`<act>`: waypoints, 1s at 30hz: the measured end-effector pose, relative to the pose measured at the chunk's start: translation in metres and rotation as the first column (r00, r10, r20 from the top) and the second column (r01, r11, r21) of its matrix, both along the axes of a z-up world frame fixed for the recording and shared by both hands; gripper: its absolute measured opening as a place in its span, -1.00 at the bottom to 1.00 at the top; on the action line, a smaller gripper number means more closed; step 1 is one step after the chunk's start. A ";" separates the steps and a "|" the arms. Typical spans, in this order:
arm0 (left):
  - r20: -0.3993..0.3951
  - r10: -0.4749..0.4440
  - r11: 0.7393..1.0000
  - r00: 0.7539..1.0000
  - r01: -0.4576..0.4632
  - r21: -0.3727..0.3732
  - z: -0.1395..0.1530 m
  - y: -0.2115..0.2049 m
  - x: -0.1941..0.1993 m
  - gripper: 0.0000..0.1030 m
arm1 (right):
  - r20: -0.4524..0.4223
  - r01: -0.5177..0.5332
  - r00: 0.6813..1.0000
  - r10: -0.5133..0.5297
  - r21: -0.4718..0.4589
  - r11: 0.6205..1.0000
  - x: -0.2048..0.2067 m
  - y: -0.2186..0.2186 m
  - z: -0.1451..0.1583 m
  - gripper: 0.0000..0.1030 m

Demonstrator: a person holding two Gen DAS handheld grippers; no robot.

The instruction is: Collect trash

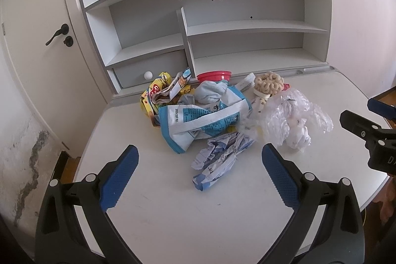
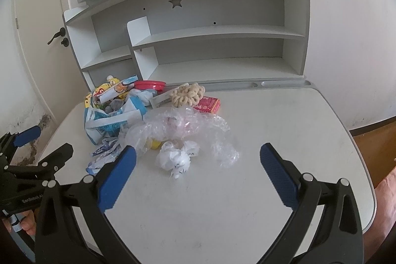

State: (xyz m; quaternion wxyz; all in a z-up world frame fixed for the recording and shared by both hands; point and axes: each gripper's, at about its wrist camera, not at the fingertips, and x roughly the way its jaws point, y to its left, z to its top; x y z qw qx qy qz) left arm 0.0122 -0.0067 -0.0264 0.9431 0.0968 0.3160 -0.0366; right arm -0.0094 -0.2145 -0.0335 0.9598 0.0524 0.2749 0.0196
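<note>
Listing what lies on the white desk (image 1: 173,209), we count a heap of trash at its far left part, just in front of the shelf unit (image 1: 247,26).

Item one: a crumpled blue-and-white wrapper (image 1: 215,162), nearest to us in the left wrist view, lying between the tips of our left gripper (image 1: 200,175) but untouched. Item two: a large blue-and-white snack bag (image 1: 198,120), just behind it. Item three: yellow packets (image 1: 158,90) at the far left of the heap. Item four: a red lid (image 1: 214,76) against the shelf base. Item five: a beige ring-shaped scrunchie (image 2: 188,93), with a small red box (image 2: 208,104) just to its right. Item six: clear plastic film (image 2: 188,130) spread on the right side of the heap. Item seven: a white crumpled tissue (image 2: 174,160), near edge of the film, closest to our right gripper (image 2: 198,173).

Both grippers hover above the desk with fingers spread wide, holding nothing. A door handle (image 1: 58,34) shows at far left.
</note>
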 end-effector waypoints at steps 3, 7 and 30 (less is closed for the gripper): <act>0.007 -0.002 1.000 1.000 0.002 -0.001 0.000 -0.001 0.000 0.88 | -0.011 -0.004 1.000 0.004 -0.004 1.000 0.000 0.001 -0.001 0.87; 0.016 -0.004 1.000 1.000 0.004 -0.002 -0.001 -0.002 0.000 0.88 | -0.005 -0.002 1.000 0.002 0.006 1.000 -0.002 0.000 -0.002 0.87; -0.042 -0.026 0.997 0.999 0.023 -0.078 0.002 0.019 0.010 0.88 | -0.023 -0.006 1.000 0.006 0.015 1.000 0.002 -0.007 -0.016 0.87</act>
